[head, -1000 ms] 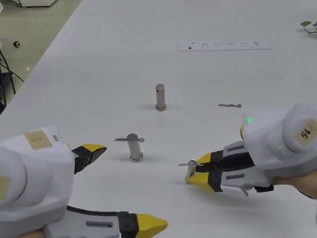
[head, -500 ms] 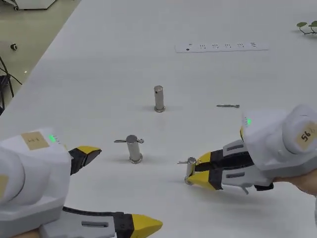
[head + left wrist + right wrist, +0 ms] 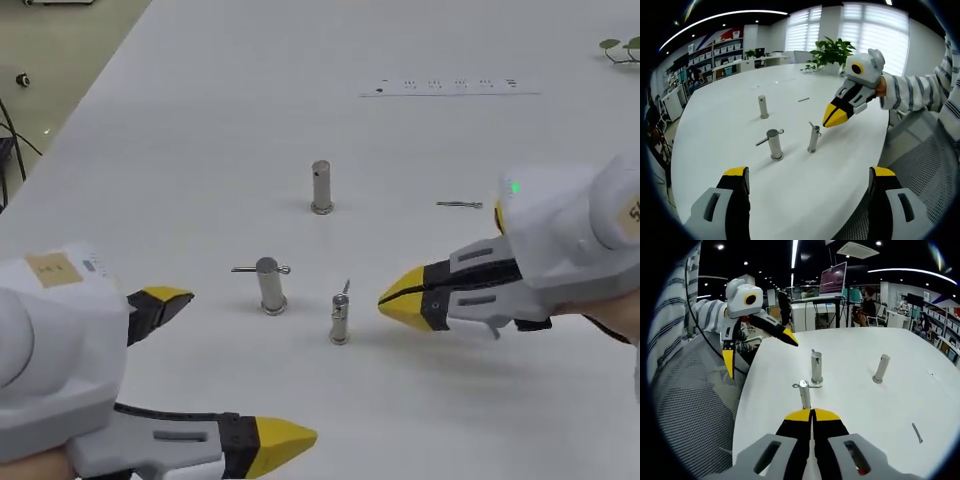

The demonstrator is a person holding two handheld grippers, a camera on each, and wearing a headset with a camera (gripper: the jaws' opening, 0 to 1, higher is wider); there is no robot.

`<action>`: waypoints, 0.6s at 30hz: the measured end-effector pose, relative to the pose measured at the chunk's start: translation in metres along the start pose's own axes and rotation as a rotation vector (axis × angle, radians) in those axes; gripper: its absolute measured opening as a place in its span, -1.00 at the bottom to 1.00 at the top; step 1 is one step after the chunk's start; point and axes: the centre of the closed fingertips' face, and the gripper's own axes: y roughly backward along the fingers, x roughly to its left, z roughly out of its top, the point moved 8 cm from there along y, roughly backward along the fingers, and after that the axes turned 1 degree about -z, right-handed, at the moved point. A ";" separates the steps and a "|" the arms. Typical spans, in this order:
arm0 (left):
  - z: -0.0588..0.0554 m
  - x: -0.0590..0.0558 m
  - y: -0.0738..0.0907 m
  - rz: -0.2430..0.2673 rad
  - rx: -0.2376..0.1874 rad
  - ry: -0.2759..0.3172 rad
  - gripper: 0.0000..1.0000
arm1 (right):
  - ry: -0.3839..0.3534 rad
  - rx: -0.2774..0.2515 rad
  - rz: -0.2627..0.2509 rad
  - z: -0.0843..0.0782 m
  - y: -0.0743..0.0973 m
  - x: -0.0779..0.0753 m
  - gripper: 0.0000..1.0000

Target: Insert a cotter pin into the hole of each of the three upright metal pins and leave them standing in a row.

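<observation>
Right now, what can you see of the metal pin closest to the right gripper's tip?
The nearest metal pin is a short silver cylinder, metal by its shine, with a wider flange at its foot. It stands upright on the white table. A thin cotter pin passes through it near the top and sticks out on both sides. The shut right gripper points at it from close by, not touching.

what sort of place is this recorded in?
Probably an open-plan office or lab: wall shelves of storage boxes, a leafy green potted plant and a lit computer monitor on desks behind the table.
</observation>
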 end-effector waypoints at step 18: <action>-0.003 0.001 0.004 0.005 0.007 0.005 0.94 | -0.017 -0.008 0.024 0.002 -0.005 0.011 -1.00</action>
